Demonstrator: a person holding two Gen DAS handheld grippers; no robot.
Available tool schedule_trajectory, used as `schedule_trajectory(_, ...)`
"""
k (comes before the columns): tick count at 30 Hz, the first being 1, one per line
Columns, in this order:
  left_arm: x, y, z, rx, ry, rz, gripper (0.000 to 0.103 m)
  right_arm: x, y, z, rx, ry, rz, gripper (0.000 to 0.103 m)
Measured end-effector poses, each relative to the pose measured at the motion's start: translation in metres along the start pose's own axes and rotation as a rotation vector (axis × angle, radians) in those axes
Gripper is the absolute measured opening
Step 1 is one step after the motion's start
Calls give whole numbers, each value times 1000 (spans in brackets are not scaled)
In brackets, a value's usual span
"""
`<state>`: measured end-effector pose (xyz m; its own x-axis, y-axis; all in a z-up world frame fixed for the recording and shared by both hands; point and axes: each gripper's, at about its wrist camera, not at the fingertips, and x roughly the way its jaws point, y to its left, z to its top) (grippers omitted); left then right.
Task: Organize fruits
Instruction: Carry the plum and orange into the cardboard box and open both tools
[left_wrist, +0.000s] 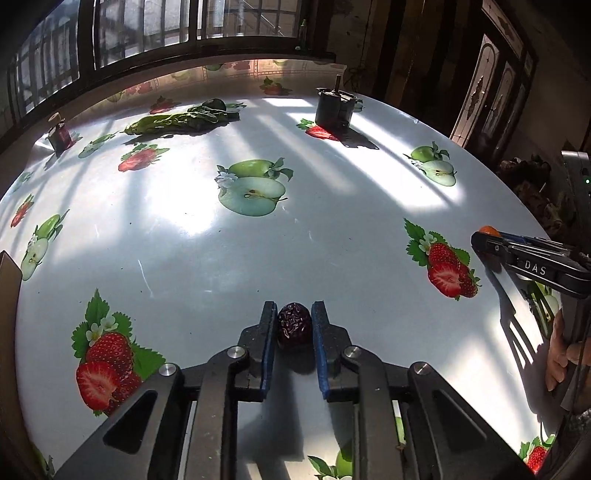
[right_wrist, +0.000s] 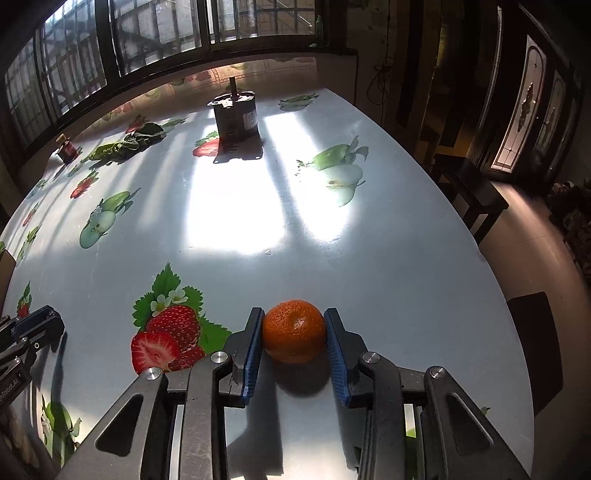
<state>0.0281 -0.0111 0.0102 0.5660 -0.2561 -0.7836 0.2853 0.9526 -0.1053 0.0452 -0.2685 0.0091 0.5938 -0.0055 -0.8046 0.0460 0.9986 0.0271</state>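
Observation:
In the left wrist view, my left gripper (left_wrist: 294, 314) is shut on a dark red wrinkled date (left_wrist: 294, 324), held just above the table (left_wrist: 184, 229). My right gripper (left_wrist: 480, 240) shows at the right edge with a bit of orange fruit (left_wrist: 488, 230) behind its tip. In the right wrist view, my right gripper (right_wrist: 294, 321) is shut on a tangerine (right_wrist: 294, 330) low over the table (right_wrist: 388, 258). My left gripper (right_wrist: 48, 317) shows at the left edge; the date is hidden there.
The tablecloth has printed strawberries and apples. A dark metal motor (left_wrist: 334, 109) (right_wrist: 236, 116) stands at the far side. Leafy greens (left_wrist: 177, 120) (right_wrist: 122, 146) and a small jar (left_wrist: 59, 134) (right_wrist: 67, 149) lie far left. The table's right edge drops to the floor (right_wrist: 528, 243).

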Motion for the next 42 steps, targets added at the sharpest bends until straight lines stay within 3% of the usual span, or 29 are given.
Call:
schedule_trajectory(7, -38, 8, -4, -34, -50, -34, 18, -23, 3, -3, 33, -18, 54, 34)
schedule_trajectory(14, -106, 61, -22, -121, -130, -38, 18, -69, 54, -2, -45, -72, 132, 34)
schedule_trajectory(18, -142, 120, -38, -205, -160, 36, 18, -87, 108, -2, -116, -79, 216, 34)
schedule_trajectory(21, -166, 175, -55, -278, -170, 144, 18, -95, 158, -5, -179, -74, 287, 34)
schedule_trajectory(26, -186, 258, -81, -386, -131, 298, 18, -101, 254, -17, -297, -48, 408, 34)
schedule_trajectory(29, -185, 297, -90, -442, -95, 337, 18, -99, 311, -27, -363, -18, 484, 34)
schedule_trajectory(36, -166, 333, -94, -501, -21, 332, 18, -82, 429, -51, -494, 44, 589, 35)
schedule_trajectory(39, -162, 330, -89, -467, -2, 393, 18, -70, 462, -57, -551, 50, 555, 35)
schedule_trajectory(42, -160, 331, -89, -466, -2, 372, 18, -54, 476, -60, -568, 71, 522, 35)
